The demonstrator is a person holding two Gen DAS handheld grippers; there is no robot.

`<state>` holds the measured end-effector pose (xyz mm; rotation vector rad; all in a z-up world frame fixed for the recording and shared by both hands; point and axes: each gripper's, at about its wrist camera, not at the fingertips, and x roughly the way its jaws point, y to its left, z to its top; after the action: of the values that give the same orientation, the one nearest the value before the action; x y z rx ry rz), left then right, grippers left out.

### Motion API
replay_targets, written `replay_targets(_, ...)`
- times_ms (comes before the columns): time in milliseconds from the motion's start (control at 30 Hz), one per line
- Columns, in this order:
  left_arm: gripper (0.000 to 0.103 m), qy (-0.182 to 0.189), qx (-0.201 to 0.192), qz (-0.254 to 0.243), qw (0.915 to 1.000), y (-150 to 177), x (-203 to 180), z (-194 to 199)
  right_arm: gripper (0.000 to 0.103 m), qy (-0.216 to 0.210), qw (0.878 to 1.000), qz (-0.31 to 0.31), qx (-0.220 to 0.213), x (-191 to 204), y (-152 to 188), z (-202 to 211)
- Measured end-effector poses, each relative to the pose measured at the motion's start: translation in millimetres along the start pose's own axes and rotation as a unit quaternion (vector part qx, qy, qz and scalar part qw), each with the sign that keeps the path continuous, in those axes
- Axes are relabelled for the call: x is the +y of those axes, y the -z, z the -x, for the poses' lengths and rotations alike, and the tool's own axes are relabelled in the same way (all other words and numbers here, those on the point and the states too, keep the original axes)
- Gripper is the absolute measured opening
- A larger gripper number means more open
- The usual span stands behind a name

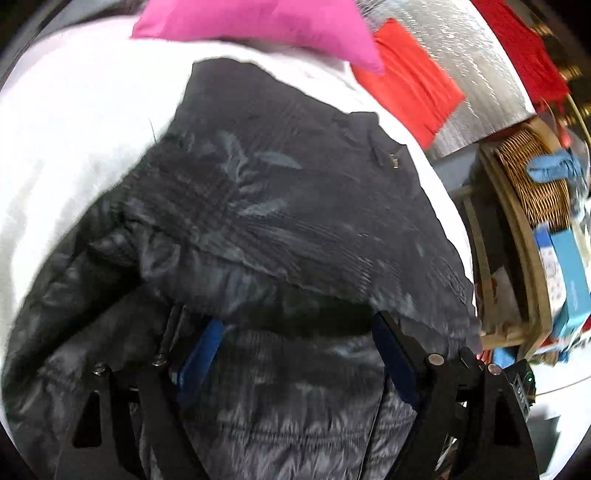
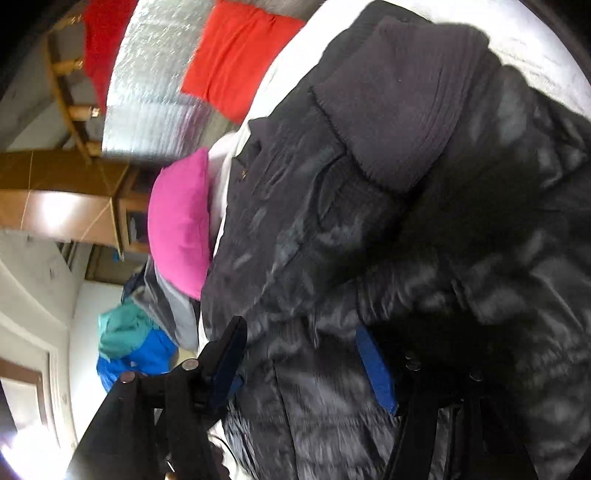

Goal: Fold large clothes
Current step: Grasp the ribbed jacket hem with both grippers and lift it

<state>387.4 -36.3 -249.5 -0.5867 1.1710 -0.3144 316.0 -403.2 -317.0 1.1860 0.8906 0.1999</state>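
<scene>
A large black puffer jacket (image 1: 288,206) lies on a white bed sheet (image 1: 74,122). It fills the right wrist view (image 2: 424,221) too, with its dark ribbed collar (image 2: 399,107) uppermost. My left gripper (image 1: 295,332) is open, its blue-padded fingers spread wide over the quilted fabric near the jacket's edge. My right gripper (image 2: 303,347) is also open, one finger on each side of a fold of the jacket. Neither gripper is closed on the cloth.
A pink pillow (image 1: 258,26) and a red pillow (image 1: 410,85) lie at the head of the bed against a silver padded wall (image 1: 465,55). A wooden shelf with a wicker basket (image 1: 532,177) and boxes stands at the right. Blue and teal clothes (image 2: 136,343) are piled beside the bed.
</scene>
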Motion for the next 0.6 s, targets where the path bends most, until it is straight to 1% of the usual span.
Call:
replay_targets(33,0.083,0.001,-0.003,0.001,1.0000,-2.9,2.1,-0.4,0.065,-0.001,1.000,-0.004,-0.005,0.6,-2.2,-2.9)
replay_targets(100,0.083,0.010,-0.016,0.005,0.9998,-8.1,2.8,1.7,0.058,0.002,1.000,-0.006,-0.018,2.9,-4.4,-5.6)
replay_targets(133,0.083,0.014,-0.020,0.008,0.9997,-7.8,3.9,-0.2,0.041,0.011,1.000,0.000,-0.024,4.1,-5.0,-4.5)
replay_targets(167,0.083,0.016,-0.026,0.013,0.9994,-9.7,5.6,0.8,0.027,0.031,0.999,0.013,-0.031,6.7,-5.0,-5.6)
replay_targets(200,0.076,0.018,-0.032,0.016,0.9992,-11.3,6.4,0.8,0.025,0.038,0.999,0.020,-0.034,7.6,-5.1,-5.1)
replay_targets(233,0.066,0.014,-0.040,0.018,0.9989,-10.6,5.6,0.9,0.022,0.039,0.998,0.024,-0.039,9.5,-4.2,-3.7)
replay_targets(267,0.062,0.010,-0.045,0.016,0.9988,-11.3,5.1,2.5,0.018,0.040,0.998,0.033,-0.046,13.5,-3.1,0.3)
replay_targets(300,0.057,0.008,-0.050,0.012,0.9986,-12.0,4.4,4.9,0.017,0.040,0.997,0.045,-0.054,19.1,-1.9,5.5)
replay_targets(333,0.054,0.008,-0.054,0.007,0.9985,-11.5,2.3,7.5,0.017,0.040,0.996,0.058,-0.063,24.5,-0.3,10.1)
replay_targets(400,0.054,0.008,-0.062,-0.004,0.9980,-12.0,-2.2,10.8,0.017,0.045,0.991,0.094,-0.079,39.2,4.4,18.9)
replay_targets(433,0.054,0.000,-0.064,-0.015,0.9978,-12.5,-5.9,9.0,0.017,0.053,0.989,0.108,-0.081,43.1,6.2,20.2)
replay_targets(467,0.054,-0.013,-0.062,-0.024,0.9977,-12.0,-8.6,6.1,0.017,0.065,0.988,0.117,-0.078,44.1,7.7,19.1)
replay_targets(533,0.055,-0.046,-0.041,-0.038,0.9973,-9.9,-8.7,-4.8,0.017,0.090,0.989,0.103,-0.050,33.9,7.2,6.3)
replay_targets(567,0.055,-0.050,-0.038,-0.039,0.9973,-10.0,-9.0,-9.2,0.017,0.102,0.990,0.091,-0.031,26.6,6.8,-1.6)
replay_targets(600,0.055,-0.053,-0.038,-0.040,0.9971,-10.6,-9.9,-10.6,0.017,0.104,0.991,0.085,-0.022,22.9,6.2,-5.3)
